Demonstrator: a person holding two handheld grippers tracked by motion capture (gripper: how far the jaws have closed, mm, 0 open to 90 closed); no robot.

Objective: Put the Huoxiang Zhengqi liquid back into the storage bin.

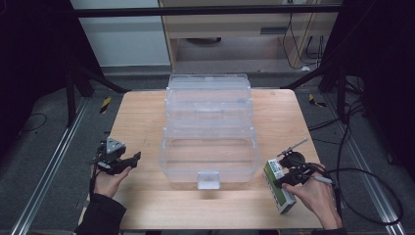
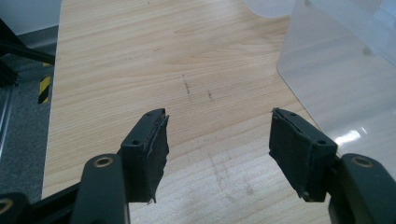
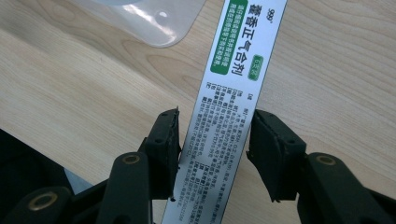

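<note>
A white and green medicine box [image 1: 285, 200] lies flat on the wooden table [image 1: 142, 122] at the front right, beside a large clear plastic storage box [image 1: 210, 127]. My right gripper [image 1: 282, 182] comes down on the medicine box from above. In the right gripper view its jaws [image 3: 215, 135] press on the two long sides of the printed box [image 3: 238, 60]. My left gripper [image 1: 135, 156] rests low at the front left, pointing towards the storage box. Its jaws [image 2: 217, 126] stand wide apart over bare wood, holding nothing.
The storage box has stepped tiers and a front latch [image 1: 208, 180]. Its clear wall [image 2: 336, 79] is close on the right of the left gripper, and one corner [image 3: 154, 18] lies just beyond the medicine box. Cables [image 1: 362, 171] trail off the table's right edge.
</note>
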